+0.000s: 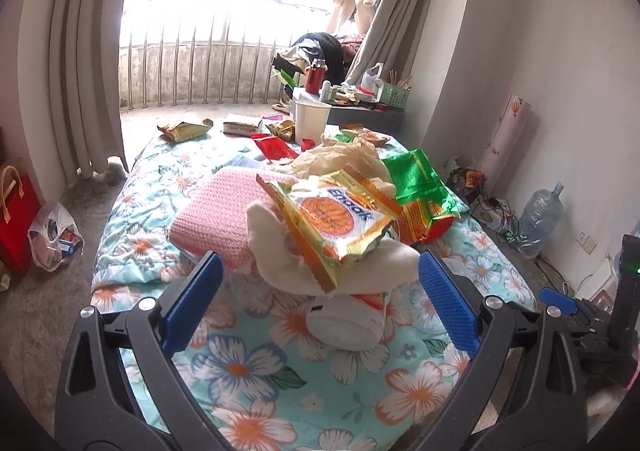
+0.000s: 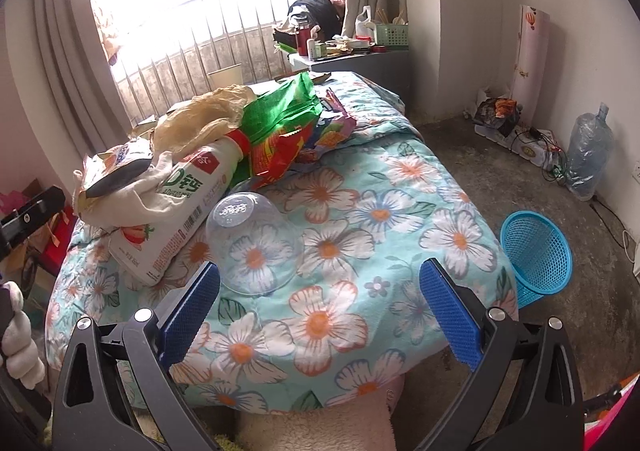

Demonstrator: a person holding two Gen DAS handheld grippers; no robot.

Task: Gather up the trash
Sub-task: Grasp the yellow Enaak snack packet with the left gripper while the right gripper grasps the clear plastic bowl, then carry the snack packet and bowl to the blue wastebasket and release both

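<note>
On the floral bed (image 2: 360, 211), wrappers (image 1: 340, 219) are piled at frame center, while both the left gripper (image 1: 320, 283) and right gripper (image 2: 320, 291) are held spread, empty.

**Both grippers spread wide and holding nothing**

We hold the left gripper (image 1: 320, 293) with its two blue-padded fingers (image 1: 192, 301) far apart, the pads angled outward toward the tips, and nothing sits between them. Our right gripper (image 2: 320, 309) shows the same pose: blue pads (image 2: 450, 315) splayed wide on black arms, with no contact on either inner face. In the left wrist view we see part of the right gripper's black body at the far right edge. In the right wrist view our gloved left hand (image 2: 20, 339) grips the other tool's handle at the left edge.
</note>
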